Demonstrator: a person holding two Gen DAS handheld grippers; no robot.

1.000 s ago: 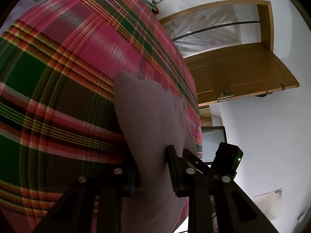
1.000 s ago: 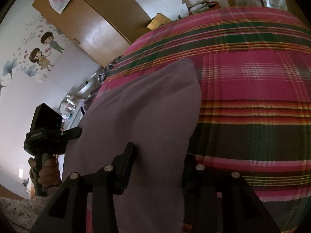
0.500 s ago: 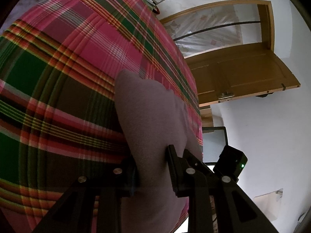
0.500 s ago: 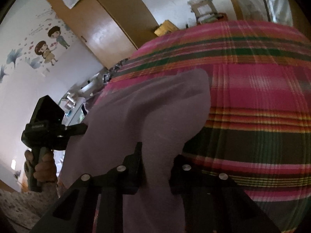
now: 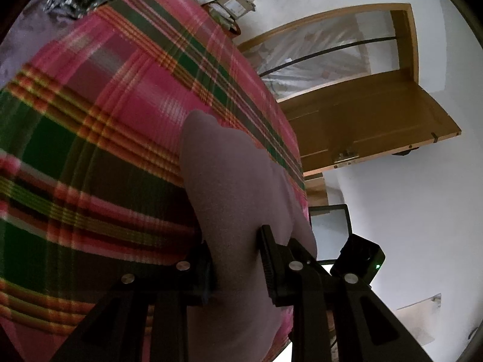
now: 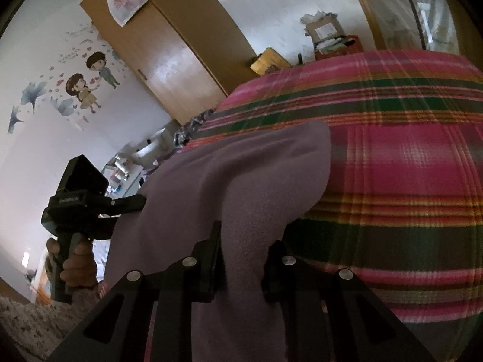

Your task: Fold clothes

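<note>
The mauve fleece garment (image 5: 235, 187) lies on a pink, green and orange plaid blanket (image 5: 99, 126) and fills the lower centre of both wrist views. The left gripper (image 5: 237, 259), at the lower centre of its frame, is clamped on one bunched edge of the garment, the fabric pinched between both pads. The right gripper (image 6: 244, 259), at the lower centre of its frame, is likewise clamped on a raised fold of the garment (image 6: 241, 187). In the right wrist view, the person's hand (image 6: 77, 268) holding the left gripper's handle appears at lower left. A wooden door (image 5: 371, 123) stands open at upper right of the left wrist view.
</note>
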